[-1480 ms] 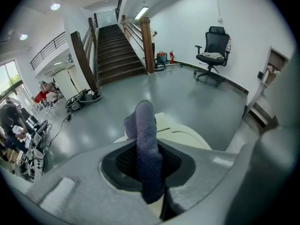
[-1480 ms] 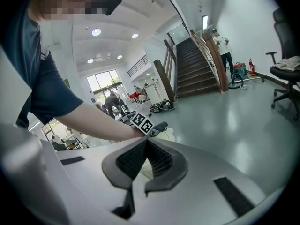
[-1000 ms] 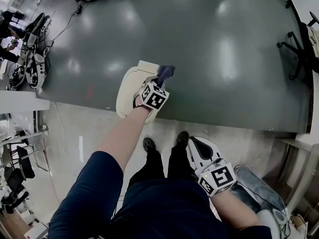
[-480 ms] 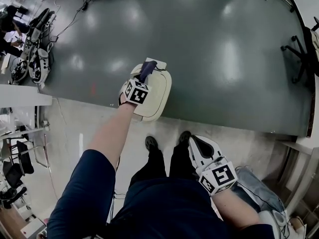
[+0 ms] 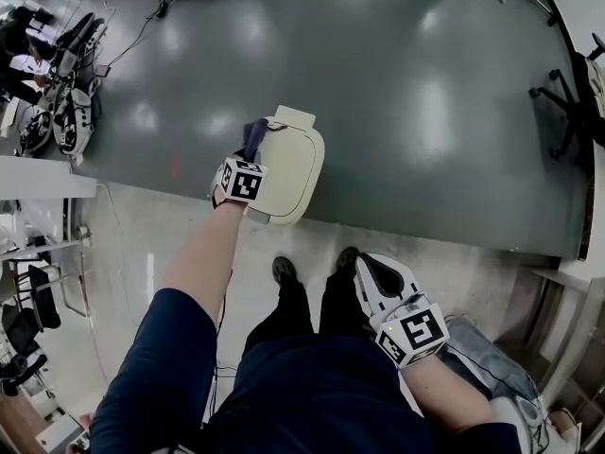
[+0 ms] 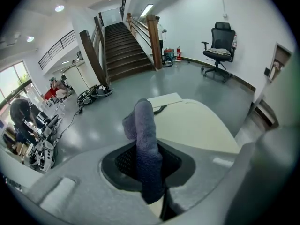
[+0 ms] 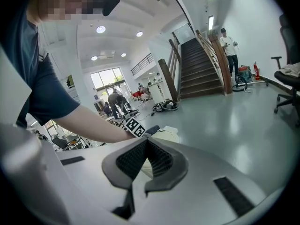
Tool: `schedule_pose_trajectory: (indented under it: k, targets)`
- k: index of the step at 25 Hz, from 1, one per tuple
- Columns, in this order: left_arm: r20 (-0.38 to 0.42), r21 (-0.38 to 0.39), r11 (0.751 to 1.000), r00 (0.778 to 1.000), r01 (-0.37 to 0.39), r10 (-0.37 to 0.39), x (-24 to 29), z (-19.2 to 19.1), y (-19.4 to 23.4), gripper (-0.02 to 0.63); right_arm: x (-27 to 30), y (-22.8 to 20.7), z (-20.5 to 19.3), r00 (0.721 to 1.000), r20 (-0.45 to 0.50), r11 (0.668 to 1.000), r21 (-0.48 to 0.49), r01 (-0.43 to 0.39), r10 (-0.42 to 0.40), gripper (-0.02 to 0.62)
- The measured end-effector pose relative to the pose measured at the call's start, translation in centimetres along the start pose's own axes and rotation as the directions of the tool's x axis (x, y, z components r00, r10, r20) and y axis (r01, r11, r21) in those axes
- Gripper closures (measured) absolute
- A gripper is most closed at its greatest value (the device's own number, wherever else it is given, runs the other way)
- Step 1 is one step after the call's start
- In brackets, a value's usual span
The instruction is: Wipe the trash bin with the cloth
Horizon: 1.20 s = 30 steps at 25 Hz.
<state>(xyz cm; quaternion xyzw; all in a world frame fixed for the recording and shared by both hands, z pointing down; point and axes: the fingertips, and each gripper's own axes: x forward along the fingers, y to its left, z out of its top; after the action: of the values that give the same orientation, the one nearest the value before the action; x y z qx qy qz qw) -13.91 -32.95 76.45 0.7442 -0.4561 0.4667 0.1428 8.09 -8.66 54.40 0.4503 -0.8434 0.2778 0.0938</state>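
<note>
The trash bin (image 5: pixel 293 170) is cream with a flat lid and stands on the grey floor in front of my feet. My left gripper (image 5: pixel 250 155) is shut on a purple-grey cloth (image 5: pixel 254 137) at the lid's left edge. In the left gripper view the cloth (image 6: pixel 146 139) sticks up from between the jaws, with the bin lid (image 6: pixel 199 125) just to its right. My right gripper (image 5: pixel 381 284) hangs low by my right leg, away from the bin. Its jaws are shut with nothing between them (image 7: pixel 146 148). That view also catches the left gripper's marker cube (image 7: pixel 135 127).
An office chair (image 5: pixel 570 91) stands at the far right by the wall. Cables and gear (image 5: pixel 59 102) lie at the left. A staircase (image 6: pixel 125 50) rises beyond the bin. A blue bag (image 5: pixel 484 356) lies by my right side. A person (image 7: pixel 228 42) stands near the stairs.
My left gripper has swept the cloth from the right side of the bin lid across to its left edge. The right gripper has stayed where it was.
</note>
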Motion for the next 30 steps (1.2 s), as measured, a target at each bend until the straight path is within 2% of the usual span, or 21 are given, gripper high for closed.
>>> schedule_pose_trajectory:
  k: [4,11,19,24,30]
  targets:
    - [0.023,-0.009,1.0,0.999,0.025,-0.025,-0.7,0.4,-2.9,0.554,-0.8,0.1,0.0,1.0,0.018,1.0,0.008,0.005,-0.005,0.591]
    - [0.072,0.052,0.989,0.988,0.135,-0.139,-1.4,2.4,-11.2,0.554,-2.4,-0.3,-0.6,1.0,0.025,1.0,0.019,0.016,-0.017,0.591]
    - [0.094,0.07,0.972,0.969,0.223,-0.229,-2.5,2.3,-15.8,0.554,-1.8,1.2,-1.2,1.0,0.004,1.0,0.013,-0.002,0.002,0.591]
    - [0.101,0.082,0.969,0.965,0.232,-0.24,-3.6,0.6,-15.2,0.554,-1.0,2.7,-1.2,0.999,0.006,0.999,-0.008,-0.036,0.036,0.591]
    - [0.075,0.03,0.987,0.985,0.155,-0.157,-4.3,-2.2,-9.2,0.554,-0.2,4.7,-1.1,0.997,0.001,0.997,-0.013,-0.074,0.074,0.591]
